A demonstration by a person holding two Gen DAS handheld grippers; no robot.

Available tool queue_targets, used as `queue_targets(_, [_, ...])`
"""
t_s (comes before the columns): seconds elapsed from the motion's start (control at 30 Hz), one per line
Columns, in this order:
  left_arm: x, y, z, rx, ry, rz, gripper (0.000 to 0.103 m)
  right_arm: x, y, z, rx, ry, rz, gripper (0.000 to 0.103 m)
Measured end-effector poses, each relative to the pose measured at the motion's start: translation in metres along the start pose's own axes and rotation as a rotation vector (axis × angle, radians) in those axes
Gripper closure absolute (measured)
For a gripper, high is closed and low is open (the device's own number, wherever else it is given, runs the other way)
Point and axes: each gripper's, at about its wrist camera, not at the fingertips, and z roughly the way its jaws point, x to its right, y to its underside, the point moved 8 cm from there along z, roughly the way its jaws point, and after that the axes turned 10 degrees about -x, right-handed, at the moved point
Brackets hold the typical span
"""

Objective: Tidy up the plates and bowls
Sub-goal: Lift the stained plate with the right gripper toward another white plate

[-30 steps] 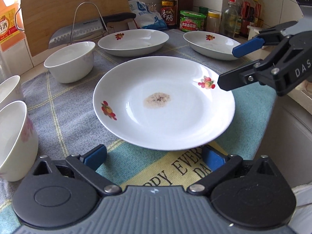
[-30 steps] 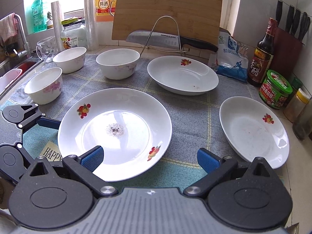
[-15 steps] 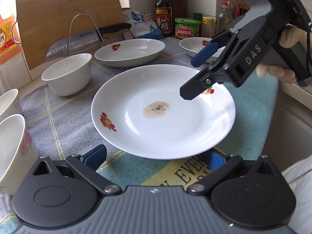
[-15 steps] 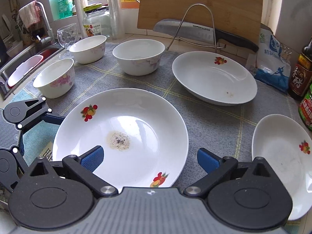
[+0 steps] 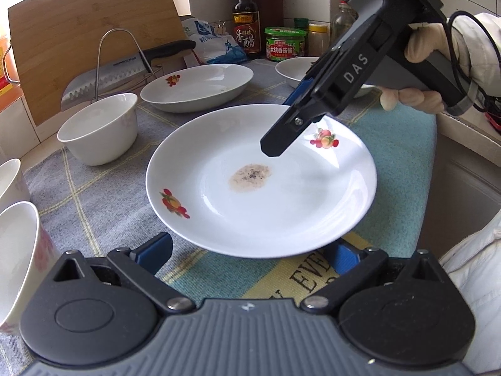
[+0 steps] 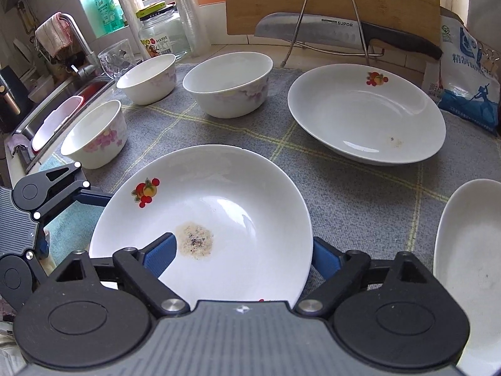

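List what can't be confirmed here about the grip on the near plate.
- Left wrist view: right gripper far finger hidden behind its body; the closing jaws straddle the stained plate rim, contact unclear.
- Right wrist view: right pad behind plate rim.
- Left gripper: pads under rim, contact hidden.

Your counter [image 6: 250, 48] carries a grey checked cloth [image 6: 360, 194]. On that cloth you have three white bowls [image 6: 227, 84] toward the sink side, and three fruit-printed plates [image 6: 366, 112]. The wire rack [image 6: 328, 22] and salt bag [image 6: 466, 84] stand behind it
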Motion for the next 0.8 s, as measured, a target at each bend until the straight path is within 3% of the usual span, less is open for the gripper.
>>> queue_targets(0.37, [0.002, -0.003, 0.0, 0.001, 0.03, 0.05, 0.003, 0.012, -0.005, 0.007, -0.054, -0.111, 0.073, 0.017])
queue_targets(0.8, [0.002, -0.007, 0.0, -0.026, 0.042, 0.072, 0.004, 0.014, -0.007, 0.007, -0.072, -0.151, 0.102, 0.017])
